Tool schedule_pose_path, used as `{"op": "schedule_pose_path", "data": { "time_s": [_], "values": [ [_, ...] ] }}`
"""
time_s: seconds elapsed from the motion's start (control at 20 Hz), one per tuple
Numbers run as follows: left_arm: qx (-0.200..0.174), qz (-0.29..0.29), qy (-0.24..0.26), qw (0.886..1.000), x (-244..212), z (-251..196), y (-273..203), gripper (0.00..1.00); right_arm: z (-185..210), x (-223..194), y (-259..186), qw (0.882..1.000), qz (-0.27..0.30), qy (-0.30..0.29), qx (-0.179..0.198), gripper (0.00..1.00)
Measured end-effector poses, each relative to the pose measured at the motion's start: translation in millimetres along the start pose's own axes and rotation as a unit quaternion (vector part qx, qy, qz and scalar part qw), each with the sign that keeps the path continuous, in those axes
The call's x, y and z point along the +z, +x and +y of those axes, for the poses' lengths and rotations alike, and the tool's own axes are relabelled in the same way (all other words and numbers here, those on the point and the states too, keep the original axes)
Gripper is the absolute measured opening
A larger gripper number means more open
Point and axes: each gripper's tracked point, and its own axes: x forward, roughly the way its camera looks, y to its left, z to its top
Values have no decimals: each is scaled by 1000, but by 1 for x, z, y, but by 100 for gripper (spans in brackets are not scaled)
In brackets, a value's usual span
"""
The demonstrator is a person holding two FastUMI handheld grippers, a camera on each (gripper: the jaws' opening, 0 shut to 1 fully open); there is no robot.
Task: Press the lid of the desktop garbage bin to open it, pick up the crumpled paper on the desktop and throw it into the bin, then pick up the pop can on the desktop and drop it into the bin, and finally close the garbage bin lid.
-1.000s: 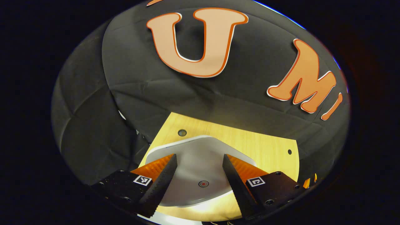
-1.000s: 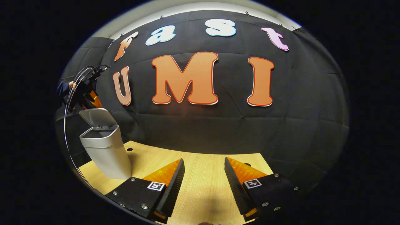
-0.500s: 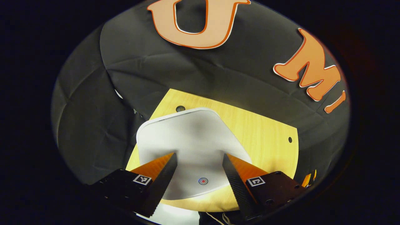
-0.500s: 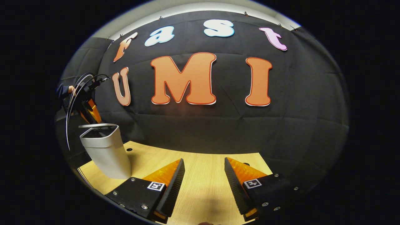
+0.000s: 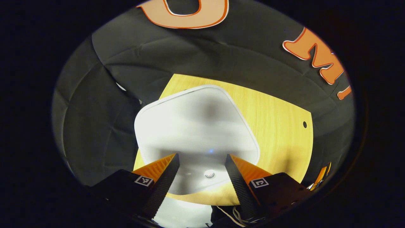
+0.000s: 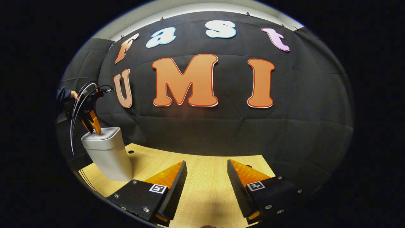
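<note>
both jaws spread above the lid (image 5: 196, 126)

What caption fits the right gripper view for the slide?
Right claw open and idle over the wooden desktop; at far left, the left claw presses down on the closed bin lid.

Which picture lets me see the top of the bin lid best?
The left gripper view: it looks down on the lid, so its whole flat top shows, big and near. The right gripper view shows the lid small, far off and side-on, shut on the bin.
</note>
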Motion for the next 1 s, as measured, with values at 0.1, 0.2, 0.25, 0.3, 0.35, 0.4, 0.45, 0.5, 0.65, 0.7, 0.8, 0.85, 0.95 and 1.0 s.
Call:
{"op": "schedule_pose_path", "data": {
  "time_s": [0.1, 0.2, 0.25, 0.3, 0.35, 0.4, 0.45, 0.5, 0.65, 0.7, 0.8, 0.85, 0.95, 1.0],
  "values": [
    [-3, 9, 1, 1000, 0, -1, 0, 96, 0, 3, 0, 1000, -4, 2, 1, 76],
    [-4, 17, 2, 1000, -1, -1, 1, 96, 1, 4, 0, 1000, -8, -3, 2, 76],
    [2, 22, 7, 1000, -2, 0, 3, 96, 2, 4, -1, 1000, -8, -4, 4, 76],
    [4, 30, 11, 999, -5, 2, 1, 97, 3, 3, -1, 1000, -6, -6, 5, 76],
    [5, 26, 12, 1000, 0, 1, 4, 98, 5, 2, -1, 1000, -6, -7, 9, 77],
    [6, 36, 11, 999, -3, 0, 4, 97, 6, 2, -2, 1000, -6, -8, 10, 76],
    [6, 33, 10, 999, 0, 0, 4, 97, 8, 3, -3, 1000, -8, -9, 13, 76],
    [9, 41, 11, 999, -3, 1, 3, 98, 9, 5, -4, 1000, -10, -9, 14, 76],
    [14, 34, 15, 999, 1, -1, 2, 96, 7, 7, -6, 1000, -12, -12, 15, 76],
    [16, 43, 14, 999, -3, -1, 1, 97, 6, 10, -6, 1000, -14, -12, 14, 77],
    [24, 41, 15, 999, -4, 1, -1, 96, 2, 13, -8, 1000, -18, -9, 12, 76],
    [29, 34, 12, 999, -2, 1, -4, 97, 1, 13, -8, 1000, -18, -9, 11, 77],
    [32, 21, 15, 999, 1, -1, -11, 96, 1, 13, -9, 1000, -17, -11, 11, 76],
    [35, 14, 19, 999, 1, -1, -15, 96, 1, 13, -9, 1000, -17, -12, 11, 76]
  ]
}}
